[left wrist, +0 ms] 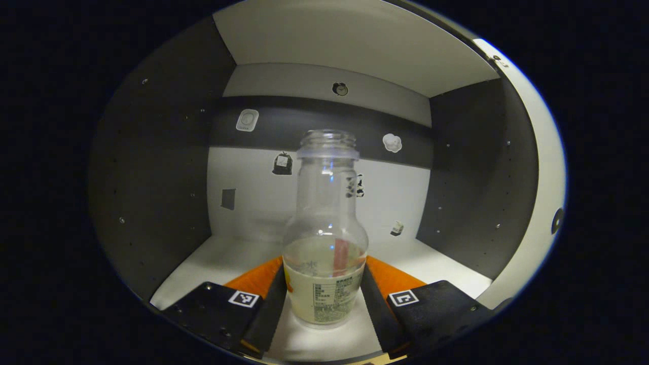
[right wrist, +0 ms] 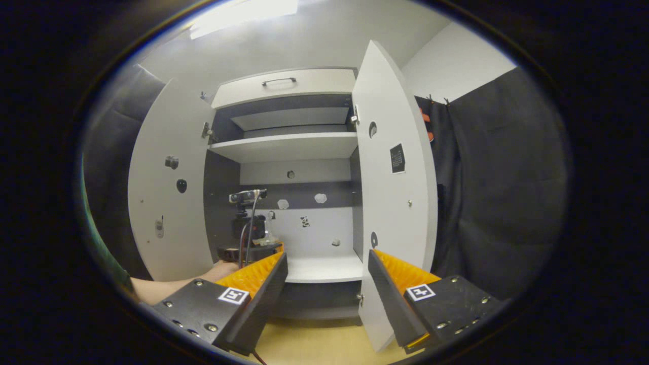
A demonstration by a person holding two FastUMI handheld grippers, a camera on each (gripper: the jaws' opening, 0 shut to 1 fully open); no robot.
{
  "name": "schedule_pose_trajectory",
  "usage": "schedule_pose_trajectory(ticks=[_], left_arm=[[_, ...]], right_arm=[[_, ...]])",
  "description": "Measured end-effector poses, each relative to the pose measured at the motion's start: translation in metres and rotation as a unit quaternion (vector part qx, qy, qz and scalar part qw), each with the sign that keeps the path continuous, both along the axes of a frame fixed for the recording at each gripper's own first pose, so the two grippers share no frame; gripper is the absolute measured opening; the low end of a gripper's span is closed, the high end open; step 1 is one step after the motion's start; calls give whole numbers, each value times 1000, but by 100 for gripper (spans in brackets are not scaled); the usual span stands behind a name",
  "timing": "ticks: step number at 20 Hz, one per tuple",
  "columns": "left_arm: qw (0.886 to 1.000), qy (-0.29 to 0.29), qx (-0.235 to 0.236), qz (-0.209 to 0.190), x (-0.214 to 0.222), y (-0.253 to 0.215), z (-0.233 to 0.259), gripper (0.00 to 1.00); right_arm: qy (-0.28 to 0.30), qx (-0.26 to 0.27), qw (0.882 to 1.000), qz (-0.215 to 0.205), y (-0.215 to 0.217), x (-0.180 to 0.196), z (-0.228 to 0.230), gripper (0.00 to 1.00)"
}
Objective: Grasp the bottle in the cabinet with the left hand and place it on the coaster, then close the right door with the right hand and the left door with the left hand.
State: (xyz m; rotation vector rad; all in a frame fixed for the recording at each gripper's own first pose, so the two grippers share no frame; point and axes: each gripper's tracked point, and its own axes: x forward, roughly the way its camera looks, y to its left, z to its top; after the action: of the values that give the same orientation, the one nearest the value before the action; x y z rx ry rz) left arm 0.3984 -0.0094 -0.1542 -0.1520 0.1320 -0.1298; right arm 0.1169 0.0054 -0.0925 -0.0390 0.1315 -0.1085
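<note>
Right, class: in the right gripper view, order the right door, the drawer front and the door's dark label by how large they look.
1. right door, though nearest the camera
2. drawer front
3. dark label

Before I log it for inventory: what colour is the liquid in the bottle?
Pale yellowish, clearest in the left gripper view: bottle.
</note>
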Motion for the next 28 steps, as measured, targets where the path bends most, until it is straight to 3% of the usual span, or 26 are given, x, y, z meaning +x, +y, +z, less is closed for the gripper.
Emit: schedule_pose_trajectory(ticks=[3,8,11,12,17,18,24,28], left_arm=[[999,-36,11,5,-34,10,40,78],[999,-41,23,-12,-112,0,80,77],[999,-35,20,-11,-160,-1,93,77],[999,-35,16,-14,-175,-3,98,77],[999,-42,15,-4,-240,-1,110,77],[999,-48,19,3,-250,2,110,78],[998,-62,22,23,-301,2,81,78],[1000,-17,12,2,-330,-13,9,78]], right_arm=[[-7,-2,1000,2,-1,-18,10,97],[-22,18,999,14,-1,-53,36,94],[-21,37,999,17,3,-72,42,97],[-23,39,999,17,1,-79,45,93],[-34,37,998,24,-2,-112,60,93],[-36,39,998,27,-1,-116,62,97],[-33,38,998,34,-1,-130,58,97],[-24,27,999,37,-3,-125,45,97]])
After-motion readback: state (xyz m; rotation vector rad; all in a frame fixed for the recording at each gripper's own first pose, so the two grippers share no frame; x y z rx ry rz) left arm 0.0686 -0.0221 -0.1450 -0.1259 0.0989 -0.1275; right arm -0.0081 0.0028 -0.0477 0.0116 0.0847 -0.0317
